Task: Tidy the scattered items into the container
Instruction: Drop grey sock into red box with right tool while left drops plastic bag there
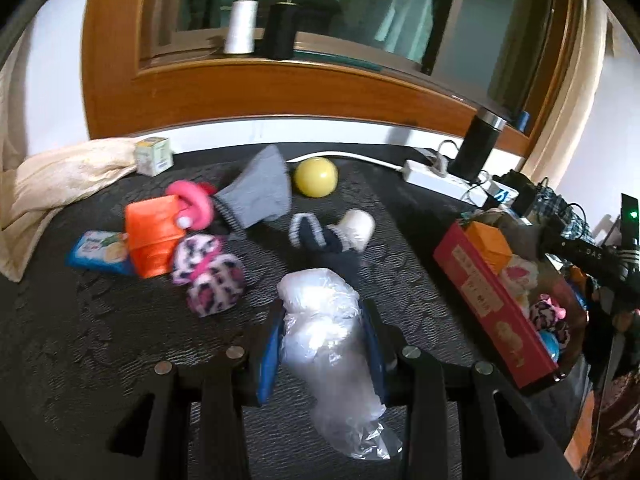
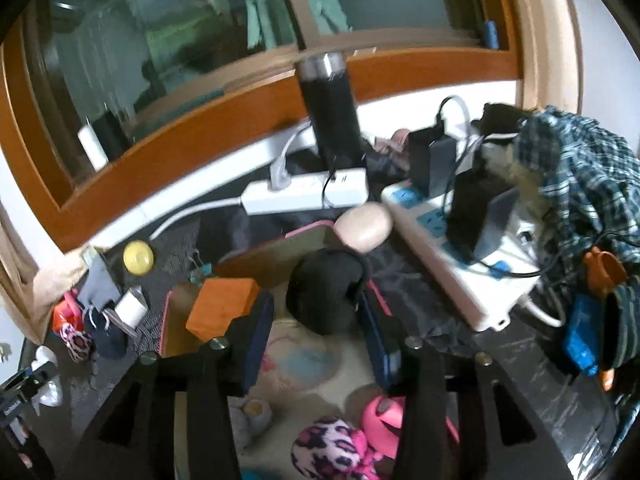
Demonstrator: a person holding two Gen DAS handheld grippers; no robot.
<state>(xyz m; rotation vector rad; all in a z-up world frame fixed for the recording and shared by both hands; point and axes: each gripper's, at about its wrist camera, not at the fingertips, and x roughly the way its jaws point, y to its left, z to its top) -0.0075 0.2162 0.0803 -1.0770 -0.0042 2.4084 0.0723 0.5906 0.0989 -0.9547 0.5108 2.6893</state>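
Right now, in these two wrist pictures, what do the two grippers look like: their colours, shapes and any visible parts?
Both look the same. The left gripper has a black angular frame with cut-out slots, round silver bolt heads on its joints, and two flat fingers lined with blue pads. The right gripper shows the same black frame, silver bolts and blue-padded fingers. No cables, markings or sleeves are visible.

left wrist: down over table [image 1: 120, 360] | right wrist: over box [image 2: 280, 248]

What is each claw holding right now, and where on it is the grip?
Left claw: shut on the crumpled clear plastic bag, gripped around its middle. Right claw: the black rolled sock sits between its pads over the box; whether they still press it cannot be told.
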